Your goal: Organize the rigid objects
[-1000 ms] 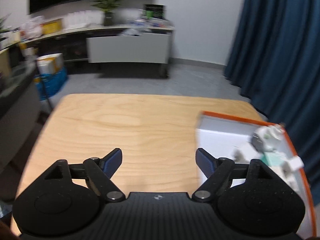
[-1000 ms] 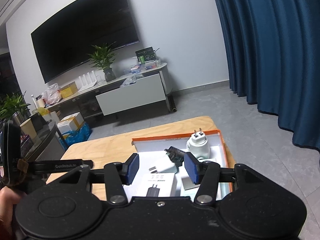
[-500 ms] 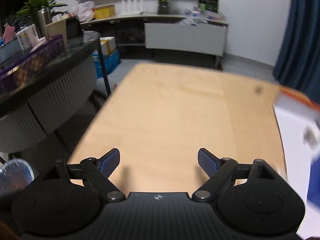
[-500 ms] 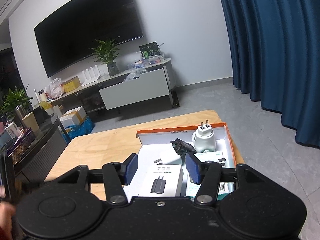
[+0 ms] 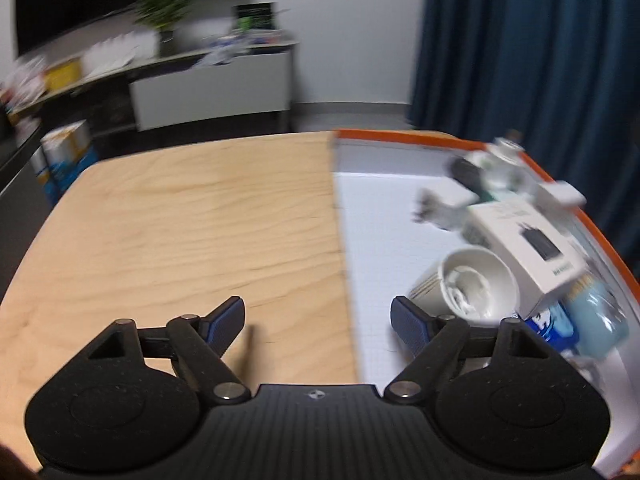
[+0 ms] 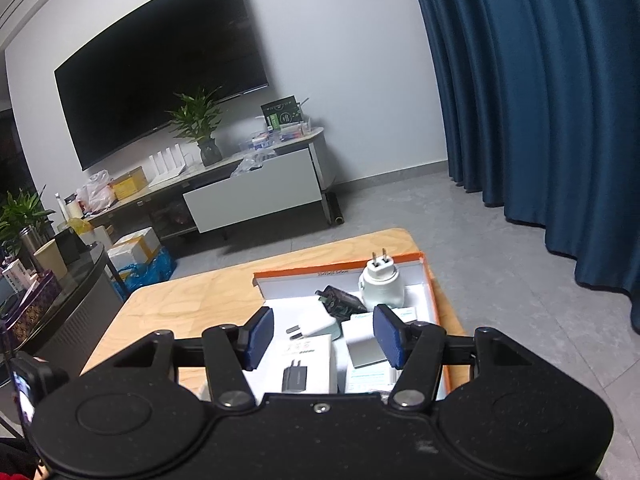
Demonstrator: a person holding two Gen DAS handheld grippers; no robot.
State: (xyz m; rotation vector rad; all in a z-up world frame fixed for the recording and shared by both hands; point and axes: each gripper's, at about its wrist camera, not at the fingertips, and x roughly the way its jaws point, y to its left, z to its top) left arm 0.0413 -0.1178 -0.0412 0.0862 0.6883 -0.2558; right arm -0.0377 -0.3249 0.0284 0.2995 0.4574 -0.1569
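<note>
Several white chargers (image 6: 316,326), orange-rimmed tray (image 6: 434,296)

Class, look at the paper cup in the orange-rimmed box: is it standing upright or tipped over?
Tipped over. The paper cup lies on its side in the orange-rimmed box, its open mouth facing the left wrist camera.

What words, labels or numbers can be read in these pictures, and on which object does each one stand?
None can be read with certainty.
Charger box: printed lines above the charger picture, too small.
Same charger box in the left wrist view: dark print on its side, blurred.
Orange tray rim: a short printed strip, too small.
Green board on the sideboard: print too small.
</note>
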